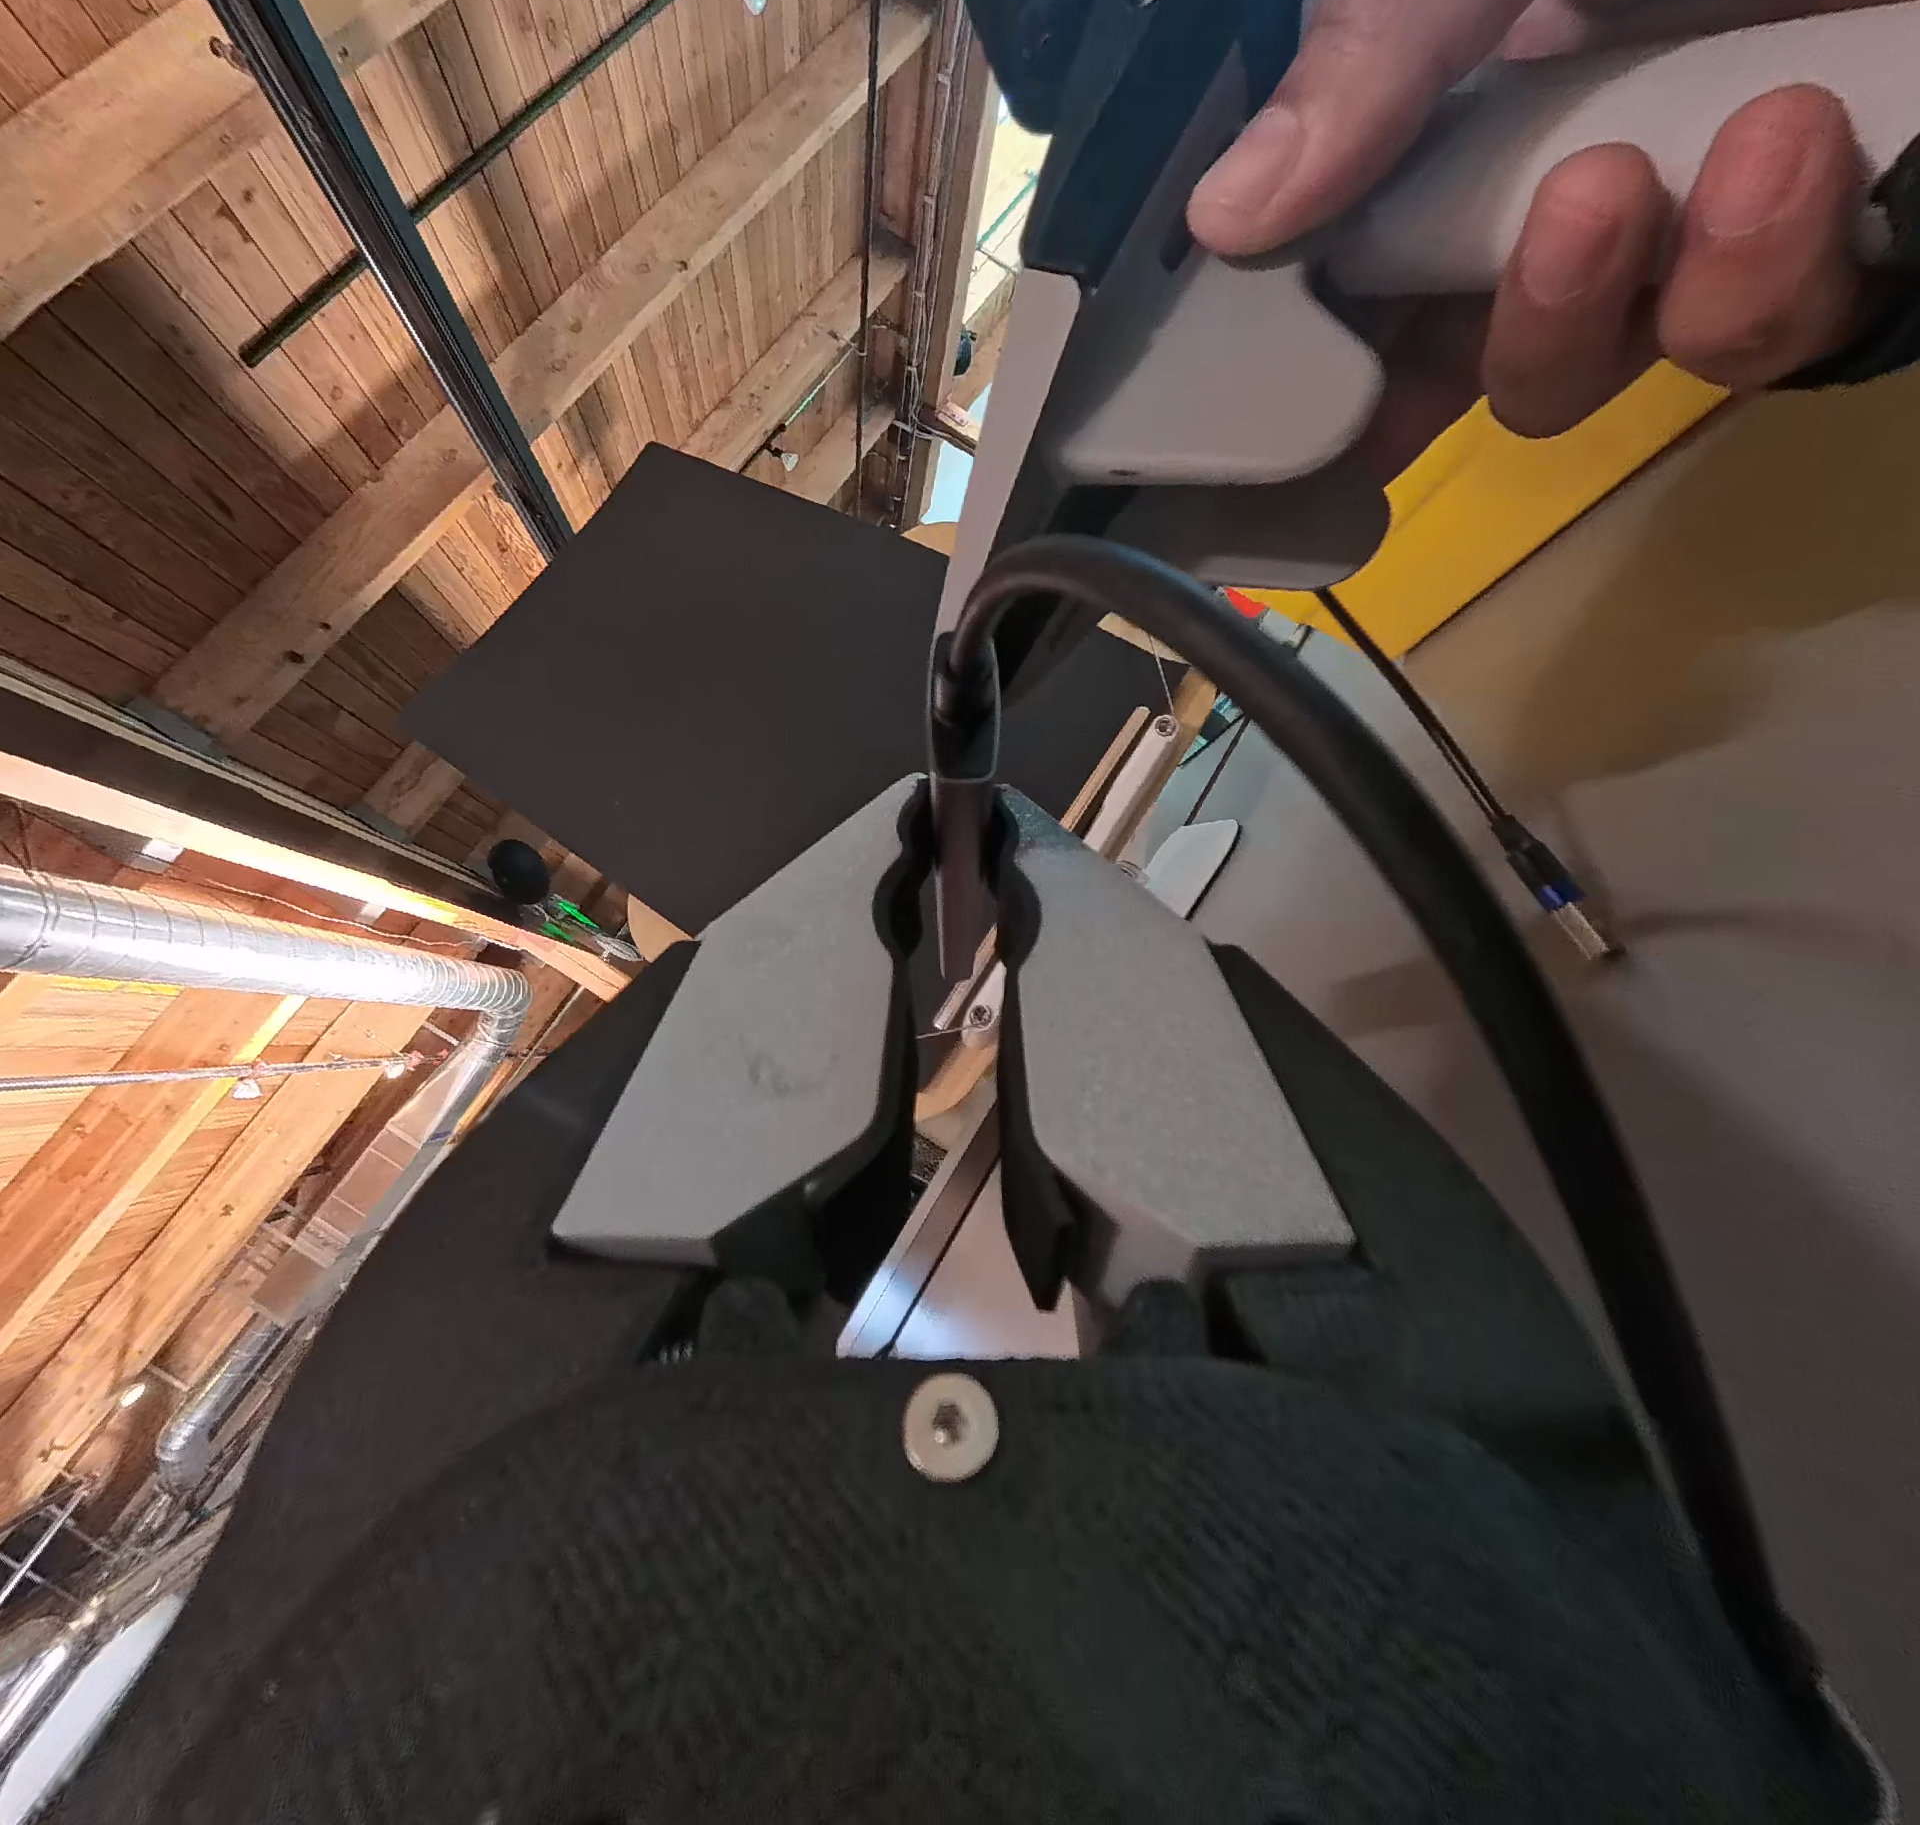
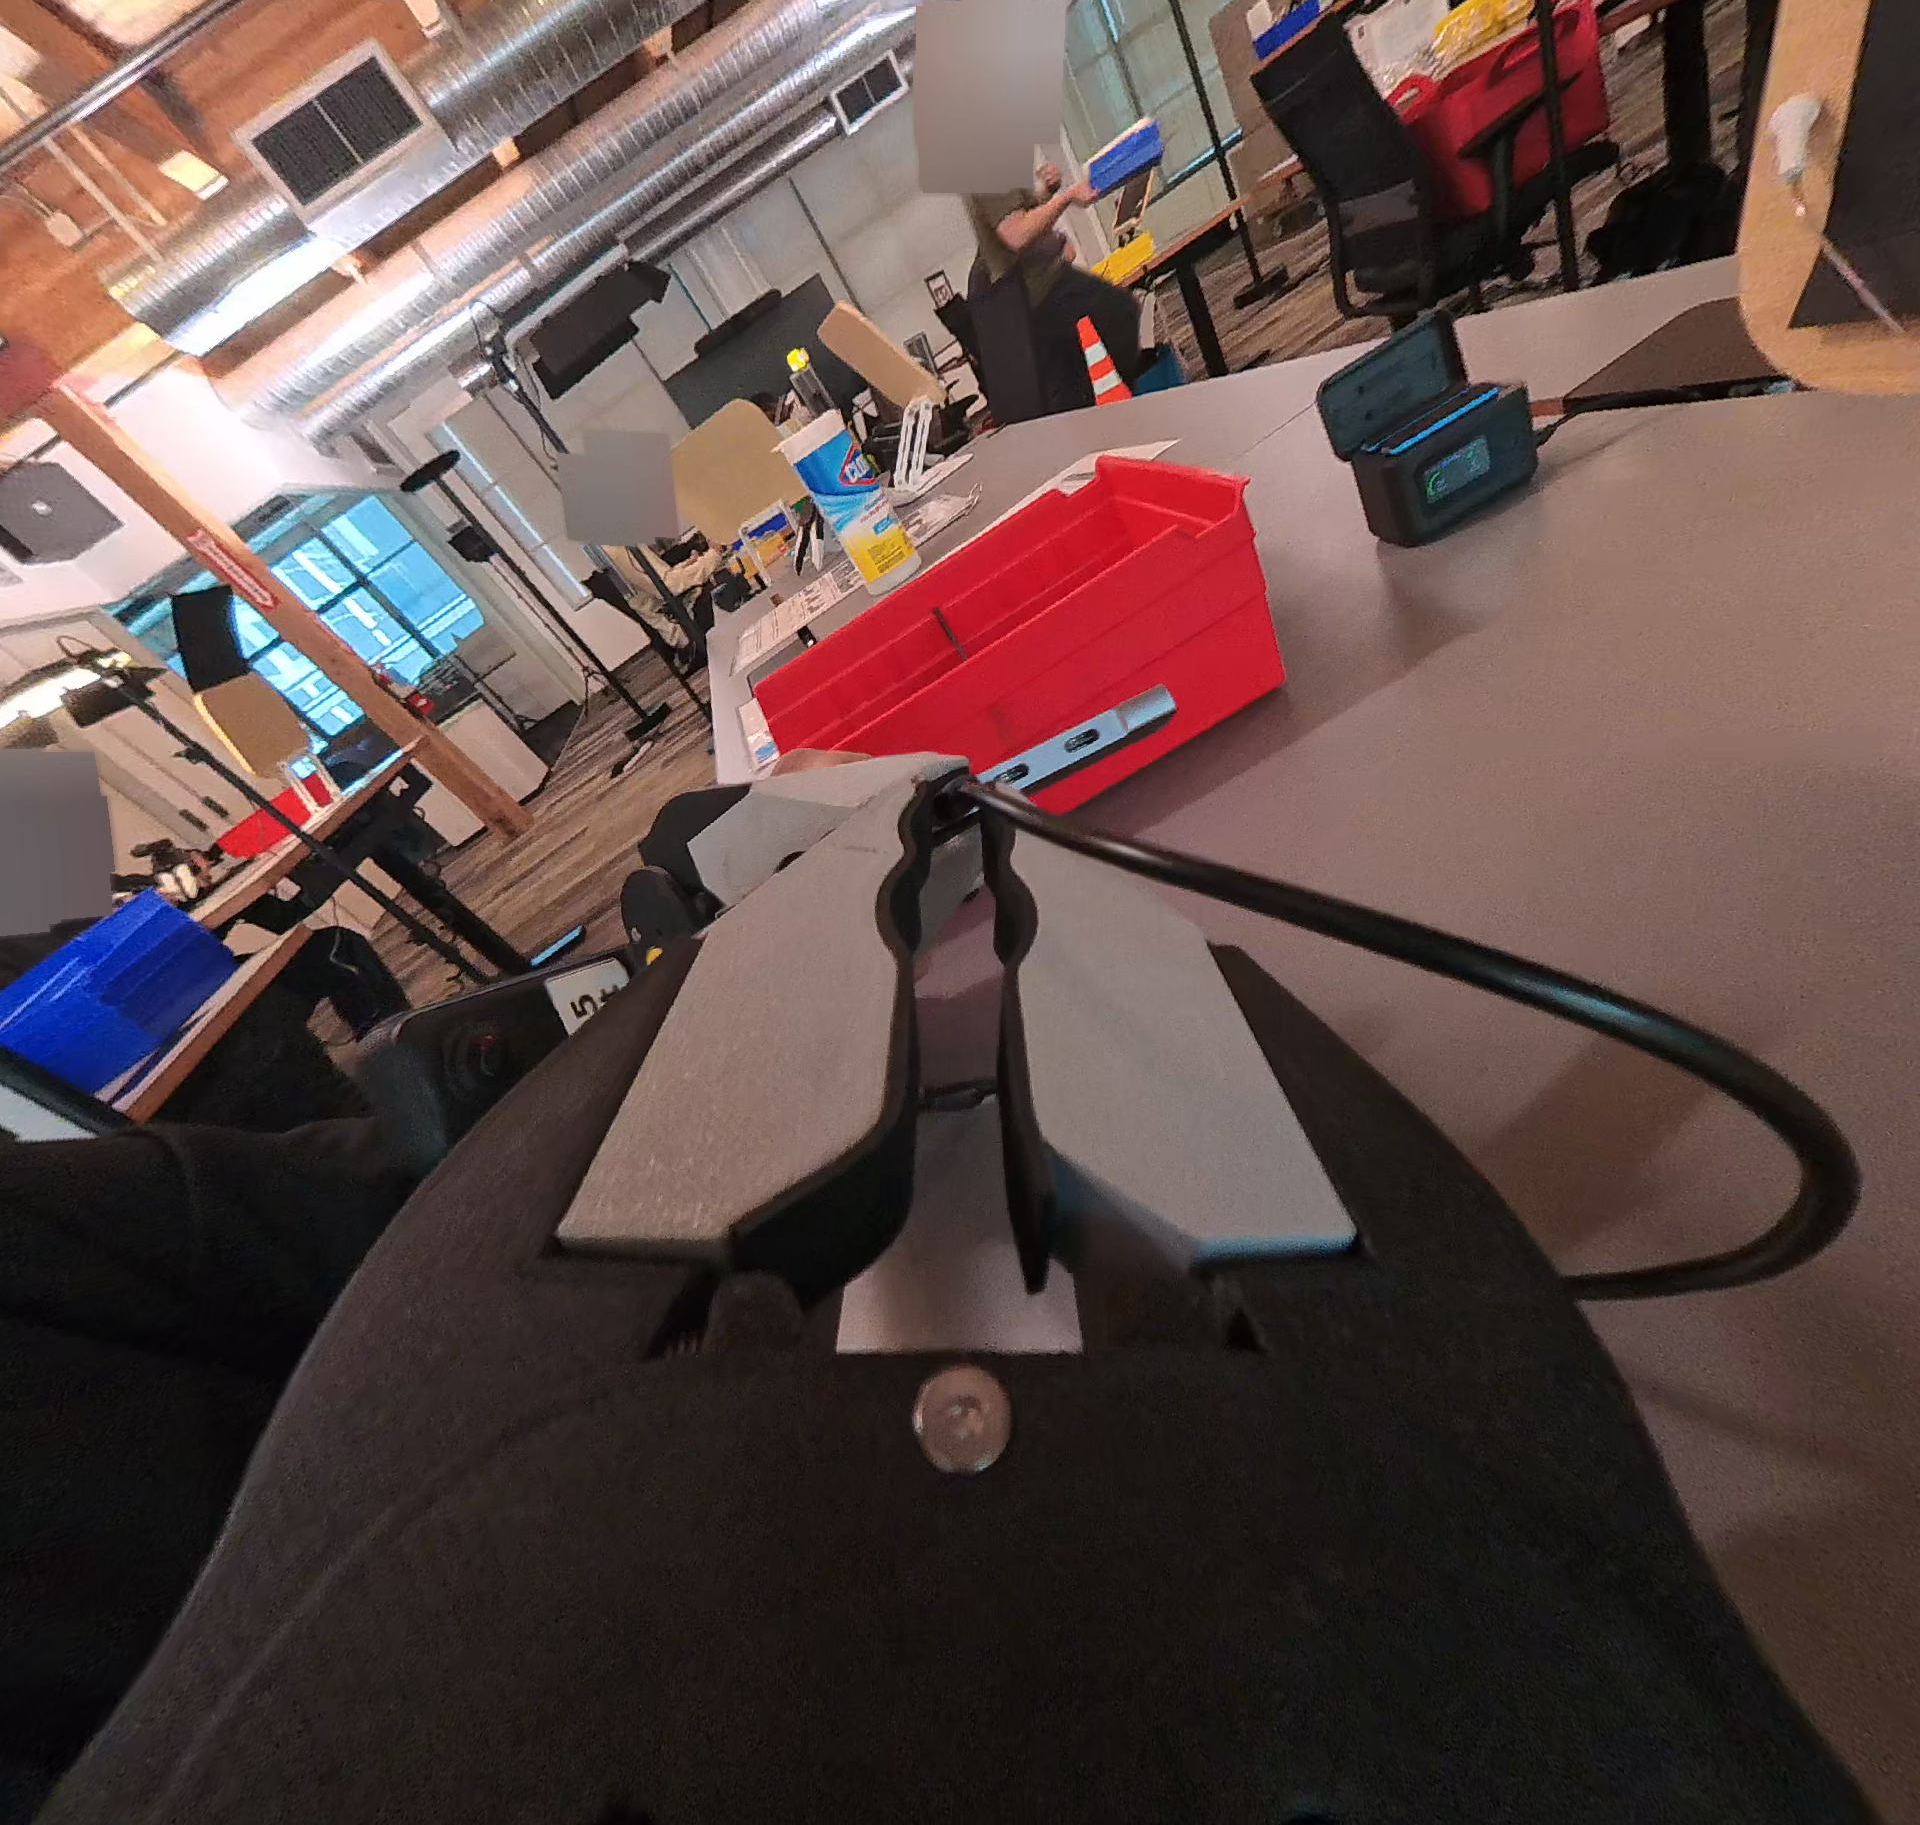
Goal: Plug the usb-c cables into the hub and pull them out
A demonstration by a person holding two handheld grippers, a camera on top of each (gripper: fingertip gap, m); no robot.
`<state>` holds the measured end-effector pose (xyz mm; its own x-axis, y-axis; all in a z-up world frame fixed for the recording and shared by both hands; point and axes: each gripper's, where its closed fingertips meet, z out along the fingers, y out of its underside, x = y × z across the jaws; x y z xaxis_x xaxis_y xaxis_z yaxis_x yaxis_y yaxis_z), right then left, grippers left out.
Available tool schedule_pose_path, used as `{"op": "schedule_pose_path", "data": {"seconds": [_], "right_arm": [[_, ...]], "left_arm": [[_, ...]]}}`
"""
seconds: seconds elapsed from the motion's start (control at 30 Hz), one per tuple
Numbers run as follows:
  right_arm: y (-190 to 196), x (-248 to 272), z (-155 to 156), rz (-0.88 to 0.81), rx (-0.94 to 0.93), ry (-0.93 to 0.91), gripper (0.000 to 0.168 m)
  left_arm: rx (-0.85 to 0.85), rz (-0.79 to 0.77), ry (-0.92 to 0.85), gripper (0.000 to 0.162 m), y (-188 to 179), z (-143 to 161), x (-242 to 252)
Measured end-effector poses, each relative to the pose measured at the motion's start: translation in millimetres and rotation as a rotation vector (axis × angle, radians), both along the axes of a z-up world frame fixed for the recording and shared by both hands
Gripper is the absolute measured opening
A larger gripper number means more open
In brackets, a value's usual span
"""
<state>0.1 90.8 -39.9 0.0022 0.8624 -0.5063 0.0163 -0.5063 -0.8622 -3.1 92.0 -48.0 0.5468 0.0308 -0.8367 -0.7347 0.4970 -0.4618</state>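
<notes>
L gripper (image 1: 958,845) is tipped up toward the wooden ceiling (image 1: 312,321); its grey fingers (image 1: 769,1037) are pinched narrow on a thin dark slab seen edge-on, apparently the hub (image 1: 961,882); a thick black cable (image 1: 1455,892) leaves the slab's far end via a black plug (image 1: 964,705) and arcs off to the right and down past the gripper body. Above it in that view, a bare hand (image 1: 1621,217) grips the grey handle of the other gripper; beyond, a second, thinner cable (image 1: 1434,736) hangs loose, its connector w/ a blue band (image 1: 1558,897) free and apart from the hub.

R gripper (image 2: 951,819) has its fingers (image 2: 790,1037) drawn close together at the tips, right at the spot where the black cable meets the hub's end; whether they actually clamp the plug I can't tell, the tips cover it. In the right wrist view the hub (image 2: 1101,731) shows as a grey bar w/ ports along its side, held above the grey table (image 2: 1558,840), in front of a red bin (image 2: 1039,622); the L gripper's grey finger covers its near end.

Farther back on the table: a wipes canister (image 2: 857,502) and an open dark case w/ a small lit screen (image 2: 1439,445).
</notes>
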Motion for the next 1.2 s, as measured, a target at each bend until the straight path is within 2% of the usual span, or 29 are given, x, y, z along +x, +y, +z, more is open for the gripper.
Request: {"op": "schedule_pose_path", "data": {"seconds": [1.2], "right_arm": [[-1.1, 4.7, -2.8, 0.008, -0.032, -0.032, 0.005]], "left_arm": [[0.036, 0.04, 0.082, 0.007, 3.6, -1.0, 3.9]]}}
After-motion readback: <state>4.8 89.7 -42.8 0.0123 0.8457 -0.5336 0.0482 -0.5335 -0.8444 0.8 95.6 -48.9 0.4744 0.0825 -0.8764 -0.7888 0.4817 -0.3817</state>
